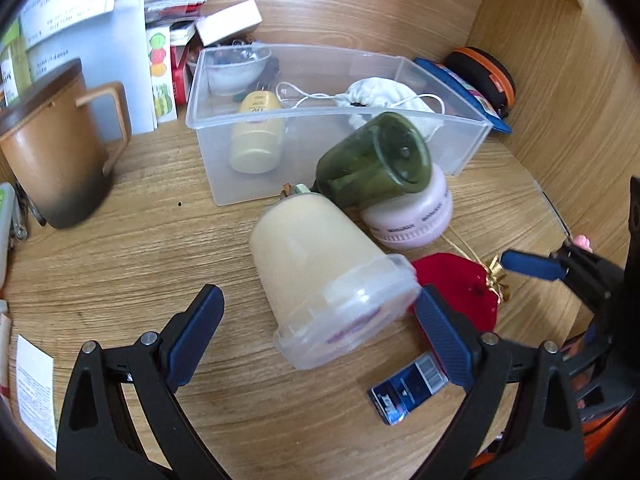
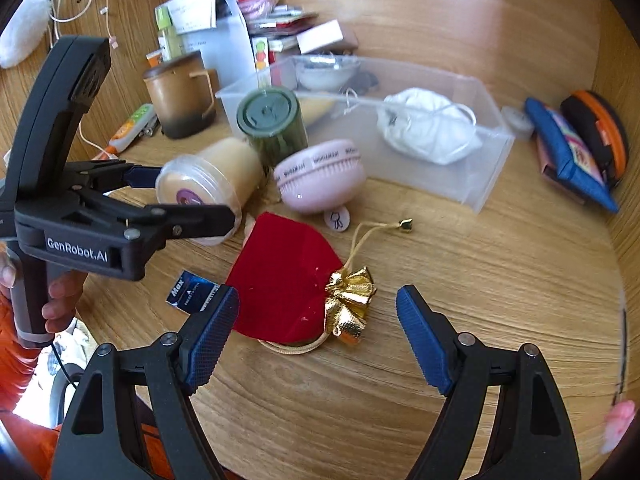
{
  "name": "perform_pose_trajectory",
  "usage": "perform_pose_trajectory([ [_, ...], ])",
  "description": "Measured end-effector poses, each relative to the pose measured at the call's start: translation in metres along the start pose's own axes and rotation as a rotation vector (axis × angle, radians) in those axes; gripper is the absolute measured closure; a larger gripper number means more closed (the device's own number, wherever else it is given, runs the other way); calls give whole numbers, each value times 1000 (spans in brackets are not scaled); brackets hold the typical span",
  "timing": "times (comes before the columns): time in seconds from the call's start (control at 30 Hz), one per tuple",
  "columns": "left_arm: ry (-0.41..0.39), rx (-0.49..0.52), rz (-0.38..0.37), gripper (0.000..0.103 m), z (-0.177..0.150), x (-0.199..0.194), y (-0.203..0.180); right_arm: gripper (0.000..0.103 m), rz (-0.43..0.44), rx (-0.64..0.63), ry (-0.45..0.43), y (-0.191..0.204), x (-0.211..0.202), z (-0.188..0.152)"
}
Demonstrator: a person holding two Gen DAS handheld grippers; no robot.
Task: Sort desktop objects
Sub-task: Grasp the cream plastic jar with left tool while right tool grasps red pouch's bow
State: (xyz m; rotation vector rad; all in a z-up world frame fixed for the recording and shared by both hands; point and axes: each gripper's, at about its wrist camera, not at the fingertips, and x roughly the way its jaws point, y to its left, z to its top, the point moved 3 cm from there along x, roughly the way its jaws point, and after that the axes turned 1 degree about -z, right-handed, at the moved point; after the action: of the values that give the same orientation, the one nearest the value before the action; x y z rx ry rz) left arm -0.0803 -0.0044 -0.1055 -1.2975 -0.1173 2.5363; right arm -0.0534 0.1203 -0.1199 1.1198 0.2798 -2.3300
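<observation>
Now, left claw (image 1: 318,336) spread wide around the cream jar (image 1: 320,276), lying tipped on the table (image 1: 160,240) at centre frame, lid toward the camera. Pads flanking the lid, not yet pressing. Right claw (image 2: 318,338) likewise spread, hovering low in the frame over the red pouch (image 2: 280,280) and its gold bow (image 2: 350,304), gripping nothing. Green jar (image 1: 372,160) propped at a tilt on the pink case (image 1: 412,216), just behind the cream jar and in front of the clear bin (image 1: 320,120) at upper centre. Risky: probably a slip off the smooth round lid on closing. Also likely, nudging the cream jar back and toppling the green jar off its perch.
</observation>
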Motion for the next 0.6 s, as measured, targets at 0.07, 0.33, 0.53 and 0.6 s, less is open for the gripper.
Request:
perform_pose_trajectory([
  [0.07, 16, -28, -18, 6, 2, 5, 4, 24, 18, 9, 16, -1, 6, 1],
  [0.33, 30, -84, -45, 6, 6, 13, 9, 24, 69, 20, 38, 5, 22, 5],
  [0.53, 11, -68, -68, 24, 7, 11, 6, 45, 69, 18, -4, 6, 20, 6],
  [0.6, 1, -52, -54, 25, 7, 10, 3, 69, 51, 17, -8, 3, 20, 6],
])
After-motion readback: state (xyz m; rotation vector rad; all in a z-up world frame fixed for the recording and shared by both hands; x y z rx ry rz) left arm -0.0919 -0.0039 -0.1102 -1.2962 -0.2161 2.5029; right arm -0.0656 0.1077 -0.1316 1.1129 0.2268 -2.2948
